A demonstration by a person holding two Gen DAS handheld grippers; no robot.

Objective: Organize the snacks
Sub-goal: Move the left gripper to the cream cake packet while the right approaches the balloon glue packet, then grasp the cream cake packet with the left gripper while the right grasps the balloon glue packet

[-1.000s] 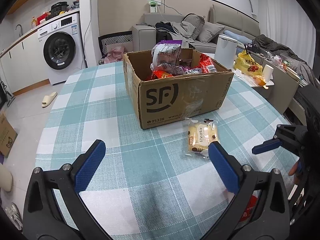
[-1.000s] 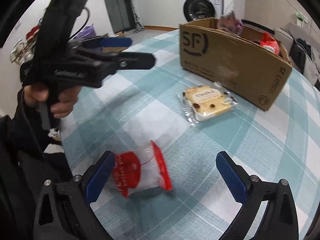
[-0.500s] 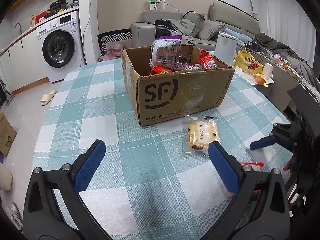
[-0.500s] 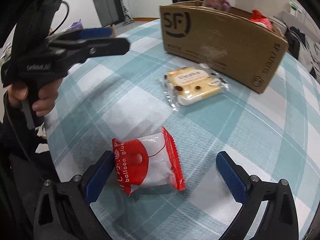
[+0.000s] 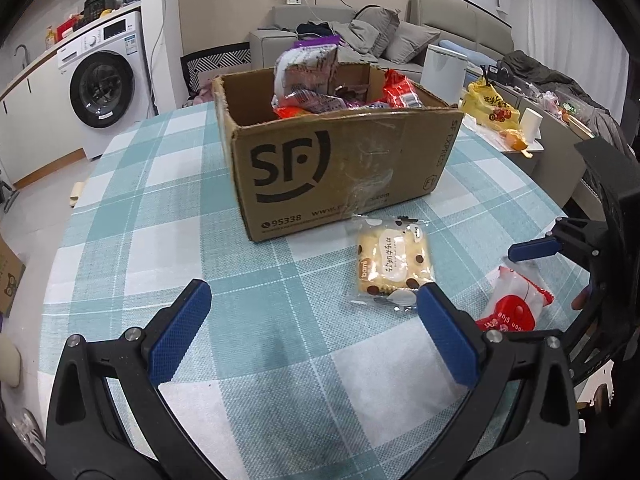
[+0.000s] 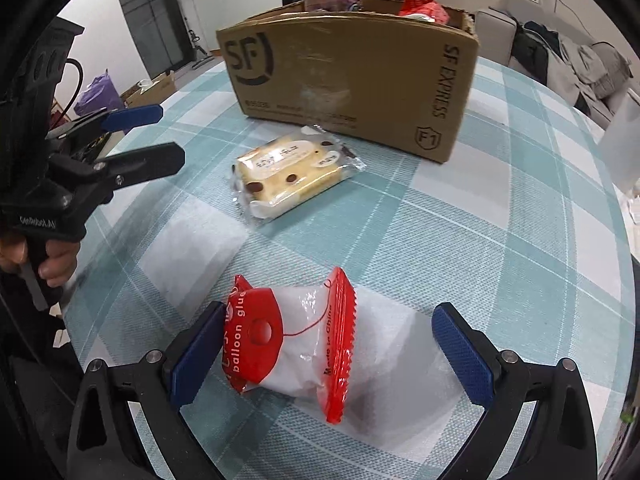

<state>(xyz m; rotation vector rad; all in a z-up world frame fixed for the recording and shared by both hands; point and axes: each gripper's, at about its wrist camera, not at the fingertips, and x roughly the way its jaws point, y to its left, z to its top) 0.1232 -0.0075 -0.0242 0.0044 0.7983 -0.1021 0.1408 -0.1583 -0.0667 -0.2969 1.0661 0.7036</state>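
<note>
A red-and-white snack packet (image 6: 292, 344) lies on the checked table between the fingers of my open right gripper (image 6: 332, 352); its left end is against the left pad. It also shows in the left wrist view (image 5: 514, 300). A yellow cake packet (image 6: 290, 172) (image 5: 390, 264) lies in front of the cardboard SF box (image 5: 340, 160) (image 6: 360, 76), which holds several snacks. My left gripper (image 5: 316, 332) is open and empty over the table, with the cake packet just beyond its right fingertip.
The round table with its teal checked cloth (image 5: 160, 200) drops off at the near and right edges. A side table with a yellow bag (image 5: 494, 108) stands to the right. A washing machine (image 5: 104, 84) and a sofa (image 5: 360, 36) are behind.
My right gripper has moved forward so the red-and-white packet now lies between its fingers. My left gripper has edged closer to the box and the cake packet.
</note>
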